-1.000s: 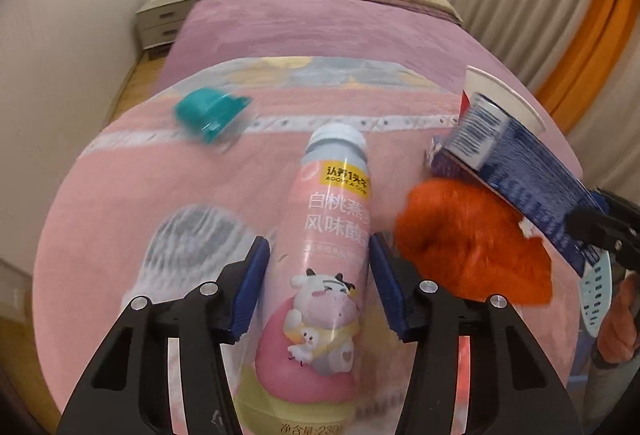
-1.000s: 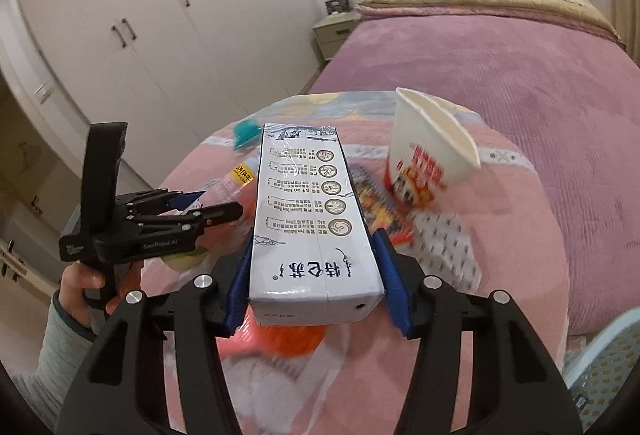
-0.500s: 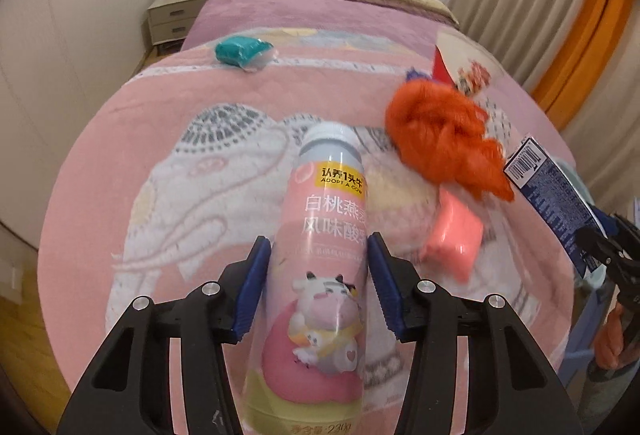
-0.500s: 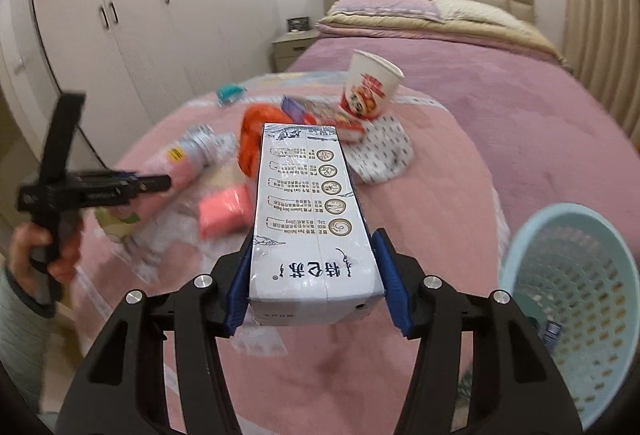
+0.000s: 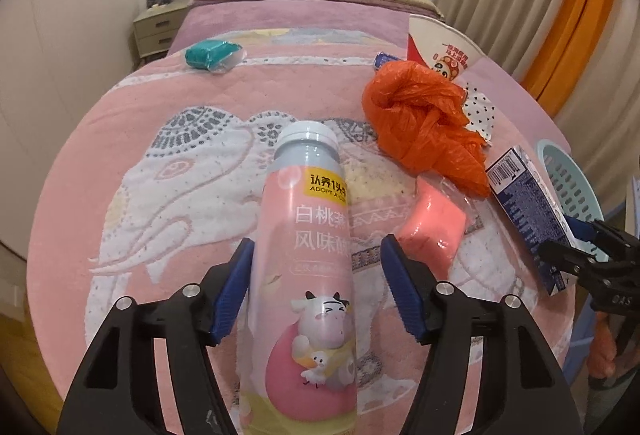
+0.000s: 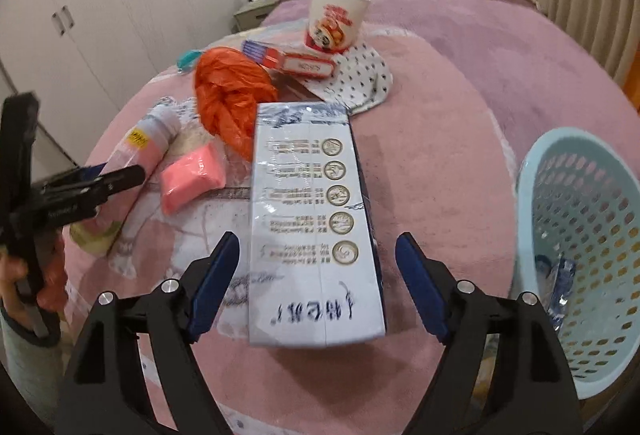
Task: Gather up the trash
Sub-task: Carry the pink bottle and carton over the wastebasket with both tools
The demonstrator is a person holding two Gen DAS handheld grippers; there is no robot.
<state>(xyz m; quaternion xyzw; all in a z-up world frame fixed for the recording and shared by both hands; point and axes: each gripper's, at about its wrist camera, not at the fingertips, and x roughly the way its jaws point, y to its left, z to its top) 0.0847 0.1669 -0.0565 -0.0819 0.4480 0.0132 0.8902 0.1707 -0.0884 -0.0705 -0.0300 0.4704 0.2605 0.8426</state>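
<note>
A pink yogurt bottle (image 5: 308, 259) lies on the pink elephant blanket (image 5: 160, 175) between the spread blue pads of my left gripper (image 5: 316, 291), which is open; gaps show on both sides. A white and blue carton (image 6: 316, 223) lies on the blanket between the wide-open pads of my right gripper (image 6: 318, 279). The carton also shows in the left wrist view (image 5: 528, 219). The bottle shows in the right wrist view (image 6: 140, 155) at left.
An orange plastic bag (image 5: 420, 123), a pink packet (image 5: 434, 231), a teal packet (image 5: 210, 53), a paper noodle cup (image 6: 336, 19), a flat red-blue box (image 6: 292, 61) and a dotted cloth (image 6: 360, 83) lie on the bed. A light blue basket (image 6: 584, 235) stands at right.
Both grippers have opened: the bottle and the carton, gripped before, now rest on the blanket between spread pads. Both grippers sit lower and closer to the bed.
</note>
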